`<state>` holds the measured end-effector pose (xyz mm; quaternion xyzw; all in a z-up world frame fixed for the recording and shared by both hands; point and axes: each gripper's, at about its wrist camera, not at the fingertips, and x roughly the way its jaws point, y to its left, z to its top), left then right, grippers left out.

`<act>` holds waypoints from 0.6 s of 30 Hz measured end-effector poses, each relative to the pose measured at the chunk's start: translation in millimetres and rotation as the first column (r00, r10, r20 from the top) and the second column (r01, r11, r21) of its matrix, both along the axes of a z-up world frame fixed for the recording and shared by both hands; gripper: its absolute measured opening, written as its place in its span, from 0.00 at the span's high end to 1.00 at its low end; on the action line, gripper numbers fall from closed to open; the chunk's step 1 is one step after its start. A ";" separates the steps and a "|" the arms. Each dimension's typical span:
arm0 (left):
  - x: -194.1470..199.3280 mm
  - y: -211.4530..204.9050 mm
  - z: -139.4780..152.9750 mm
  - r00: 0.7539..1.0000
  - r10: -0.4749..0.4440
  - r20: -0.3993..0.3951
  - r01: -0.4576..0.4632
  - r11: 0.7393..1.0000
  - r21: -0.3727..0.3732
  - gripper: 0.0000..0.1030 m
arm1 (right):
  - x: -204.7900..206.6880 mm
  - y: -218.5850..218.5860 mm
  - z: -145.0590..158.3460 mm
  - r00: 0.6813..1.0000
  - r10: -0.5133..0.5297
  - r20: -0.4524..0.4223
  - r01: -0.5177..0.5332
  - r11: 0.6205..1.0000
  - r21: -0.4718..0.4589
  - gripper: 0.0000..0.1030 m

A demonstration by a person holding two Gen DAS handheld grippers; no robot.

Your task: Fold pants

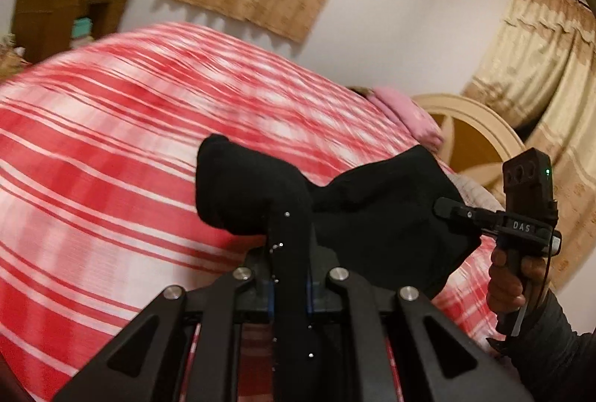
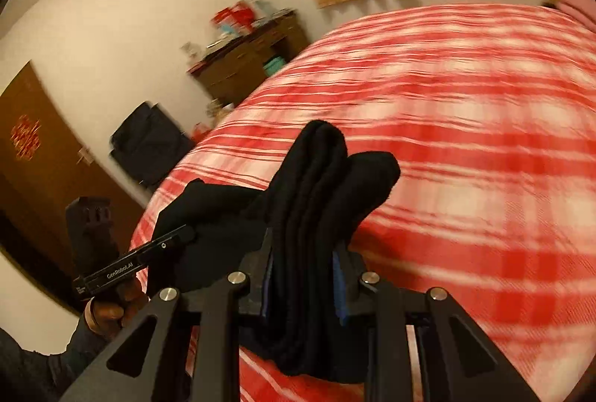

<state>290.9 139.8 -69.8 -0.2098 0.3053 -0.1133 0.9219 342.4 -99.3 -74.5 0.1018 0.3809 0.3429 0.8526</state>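
Both grippers — left [image 1: 290, 212], right [image 2: 309, 245] — clamped on the black pants [image 1: 372, 208], above the red-checked bed [image 1: 111, 141].

Black pants [image 1: 372, 215], bunched in thick folds, stretched between both claws above the red plaid bedspread [image 1: 111, 141].

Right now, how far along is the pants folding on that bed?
Early to midway, as far as I can tell. Done: both ends are gripped. In hand: the black fabric pants are bunched and lifted above the red-and-white plaid bedspread, clamped by the left hand-held gripper and the right hand-held gripper. Left: no flat, neat fold lies on the bed yet.
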 end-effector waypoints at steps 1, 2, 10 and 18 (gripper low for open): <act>-1.6 11.4 2.1 1.000 0.026 0.003 -0.027 1.000 0.010 0.90 | 7.7 14.6 0.6 1.000 0.027 0.003 -0.027 1.000 0.005 0.74; -4.1 23.1 4.2 0.999 0.053 0.007 -0.053 0.998 0.018 0.90 | 17.7 30.2 0.3 0.998 0.054 0.010 -0.054 0.998 0.014 0.74; -6.0 94.9 -4.6 0.973 0.232 -0.014 -0.229 0.968 0.102 0.90 | 75.0 137.6 -18.7 0.986 0.169 0.010 -0.169 0.984 0.060 0.74; 10.5 110.7 -52.6 0.939 0.321 -0.122 -0.306 0.943 0.130 0.61 | 111.7 146.4 -74.9 0.984 0.115 -0.137 -0.114 0.993 0.018 0.70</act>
